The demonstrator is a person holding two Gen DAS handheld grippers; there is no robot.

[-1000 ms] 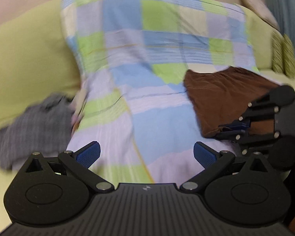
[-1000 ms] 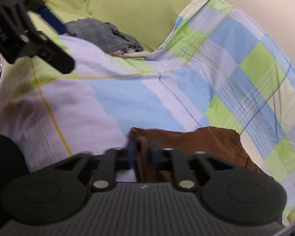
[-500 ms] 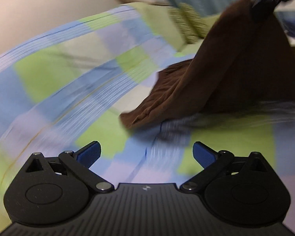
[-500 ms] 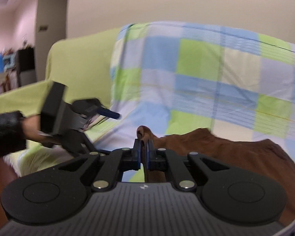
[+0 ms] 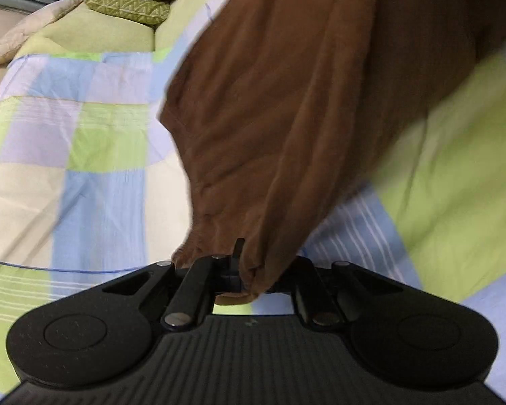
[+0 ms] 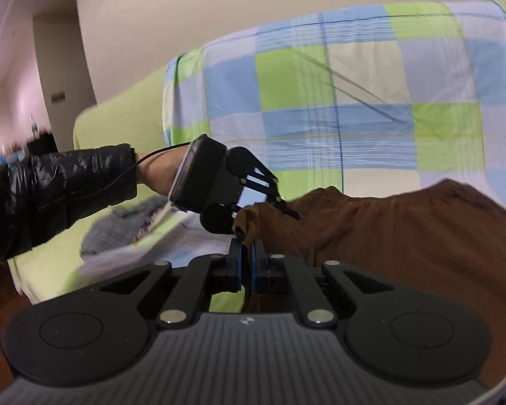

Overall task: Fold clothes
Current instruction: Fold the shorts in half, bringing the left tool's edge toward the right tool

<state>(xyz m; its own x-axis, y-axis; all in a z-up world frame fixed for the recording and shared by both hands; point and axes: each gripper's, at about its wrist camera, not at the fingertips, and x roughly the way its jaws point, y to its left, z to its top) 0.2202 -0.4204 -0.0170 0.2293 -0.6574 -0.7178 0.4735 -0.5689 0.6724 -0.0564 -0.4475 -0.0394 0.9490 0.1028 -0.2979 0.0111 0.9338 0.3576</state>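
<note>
Two grippers held one brown garment [image 5: 286, 118] above the checked sheet [image 5: 84, 168] on the green sofa [image 6: 118, 114]. The left gripper [image 5: 243, 270] had just been closing, and cloth was bunched between its jaws. The right gripper [image 6: 247, 263] was clenched on a near corner of the same cloth. A grey garment [image 6: 118, 229] lay far left, under the black sleeve [image 6: 50, 189].
</note>
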